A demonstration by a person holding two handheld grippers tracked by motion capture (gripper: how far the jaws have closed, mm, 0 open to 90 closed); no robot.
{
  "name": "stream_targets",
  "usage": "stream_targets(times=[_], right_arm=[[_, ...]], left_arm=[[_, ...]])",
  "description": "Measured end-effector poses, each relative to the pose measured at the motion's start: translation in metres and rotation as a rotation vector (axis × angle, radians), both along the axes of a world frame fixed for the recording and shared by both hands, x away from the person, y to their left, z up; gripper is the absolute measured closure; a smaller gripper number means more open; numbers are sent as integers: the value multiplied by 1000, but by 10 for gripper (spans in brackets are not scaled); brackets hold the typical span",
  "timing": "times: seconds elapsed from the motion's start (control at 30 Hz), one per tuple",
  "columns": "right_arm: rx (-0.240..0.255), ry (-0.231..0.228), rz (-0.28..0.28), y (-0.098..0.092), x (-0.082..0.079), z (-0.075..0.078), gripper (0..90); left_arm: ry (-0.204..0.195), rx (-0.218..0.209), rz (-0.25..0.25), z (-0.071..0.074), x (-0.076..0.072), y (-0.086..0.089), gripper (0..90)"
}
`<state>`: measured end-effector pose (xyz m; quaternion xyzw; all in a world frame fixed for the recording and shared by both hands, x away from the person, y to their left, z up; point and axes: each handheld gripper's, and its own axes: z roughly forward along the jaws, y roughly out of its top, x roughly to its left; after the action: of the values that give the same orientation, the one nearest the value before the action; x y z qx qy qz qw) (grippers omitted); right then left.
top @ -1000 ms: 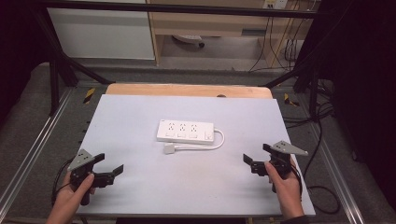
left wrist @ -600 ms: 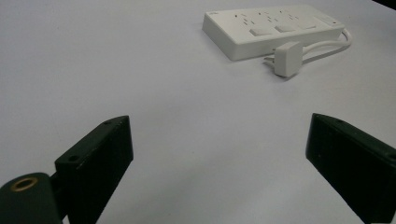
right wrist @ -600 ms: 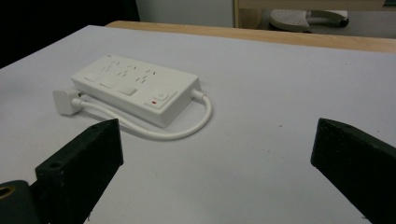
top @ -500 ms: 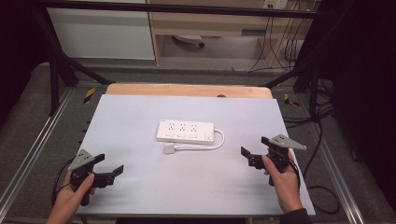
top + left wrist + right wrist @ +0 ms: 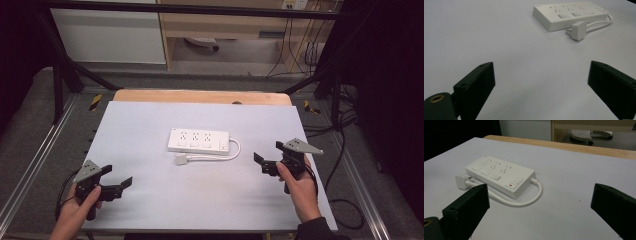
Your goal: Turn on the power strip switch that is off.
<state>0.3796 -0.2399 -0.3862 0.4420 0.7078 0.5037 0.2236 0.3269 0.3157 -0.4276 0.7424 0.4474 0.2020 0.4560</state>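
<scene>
A white power strip lies flat at the middle of the pale table sheet, with its short cable looped round to a white plug lying just in front of it. My left gripper rests near the front left corner, open and empty, far from the strip. My right gripper hovers open and empty just right of the cable loop. The left gripper view has the strip and plug far beyond the wide-apart jaws. In the right gripper view the strip lies close ahead of the open gripper.
A bare wooden strip runs along the table's far edge. Metal frame rails flank both sides. Black cables trail down on the right, and a shelf unit with a chair base stands beyond the table.
My right gripper has moved a little forward and left, closer to the power strip's cable end. The left gripper and the strip have stayed put.
</scene>
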Motion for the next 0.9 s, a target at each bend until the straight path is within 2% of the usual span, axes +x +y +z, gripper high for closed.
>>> stream_targets(times=[0.43, 0.9], right_arm=[[-15, 1, 26, 5, 8, 10, 25], [-29, 5, 22, 16, 22, 19, 31]], left_arm=[[-1, 3, -1, 0, 0, 0, 75], [4, 7, -4, -1, 0, -1, 75]])
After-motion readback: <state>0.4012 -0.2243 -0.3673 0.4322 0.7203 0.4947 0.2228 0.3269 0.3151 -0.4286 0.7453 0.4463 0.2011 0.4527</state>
